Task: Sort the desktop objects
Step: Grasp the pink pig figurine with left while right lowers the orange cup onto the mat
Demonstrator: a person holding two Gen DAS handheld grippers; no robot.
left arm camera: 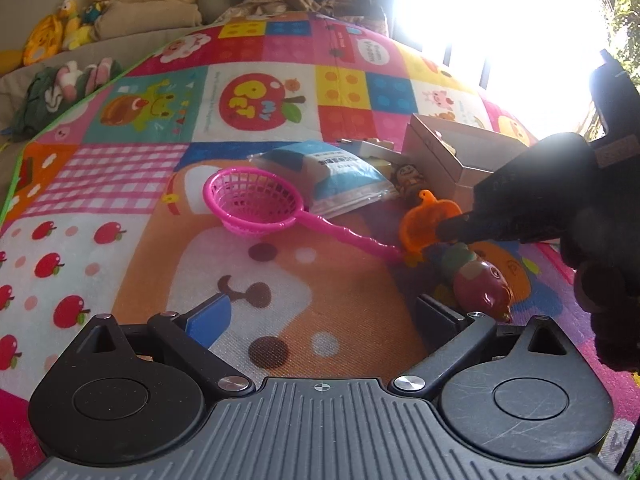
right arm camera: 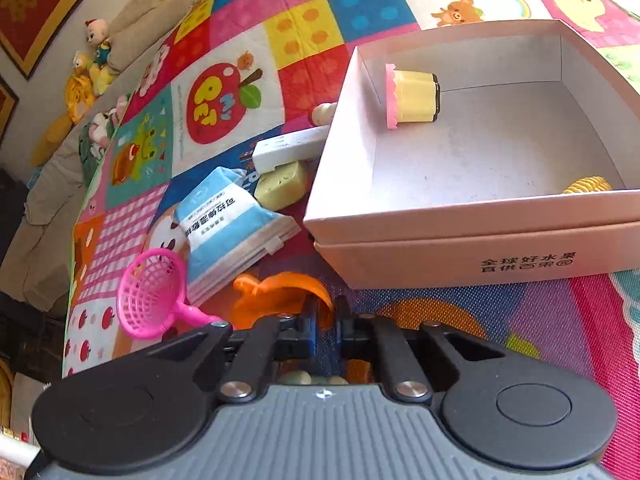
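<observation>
Colourful patchwork play mat (left arm camera: 256, 96) spread wide, its green-trimmed left edge (left arm camera: 24, 152) meeting beige bedding with plush toys (left arm camera: 76, 20) beyond the far left corner. Broad bare stretch of mat across the left half and near the front edge; clutter bunched toward the right side. Bright window glare past the far right corner.

Right gripper (right arm camera: 326, 312) low over the mat near its right side, jaws pressed together on the rim of an orange toy cup (right arm camera: 276, 292), a sliver of orange showing between the pads. From the left wrist view, the same dark gripper (left arm camera: 452, 230) reaching in from the right, tips pinching the orange toy cup (left arm camera: 424, 224), tilted on its side. Cup translucent orange, rounded bowl, small curled handle at its top edge.

Left gripper (left arm camera: 320, 312) hovering over the open front-centre of the mat, jaws spread wide, blue pad on one finger (left arm camera: 210, 318), nothing between them.

Pink plastic strainer (left arm camera: 252, 204) lying left of the cup, handle end touching or just beside it. Blue-and-white packet (left arm camera: 340, 176) behind the strainer. Striped wooden caterpillar toy (left arm camera: 480, 280) just in front of the cup, close to the left gripper's right finger.

White cardboard box (right arm camera: 460, 236) open-topped, just behind the cup toward the far right, holding a yellow-and-pink cupcake toy (right arm camera: 412, 96) on its side and a yellow ridged piece (right arm camera: 588, 186) at the near wall. White block (right arm camera: 288, 148) and pale green block (right arm camera: 280, 186) wedged against the box's left wall.
</observation>
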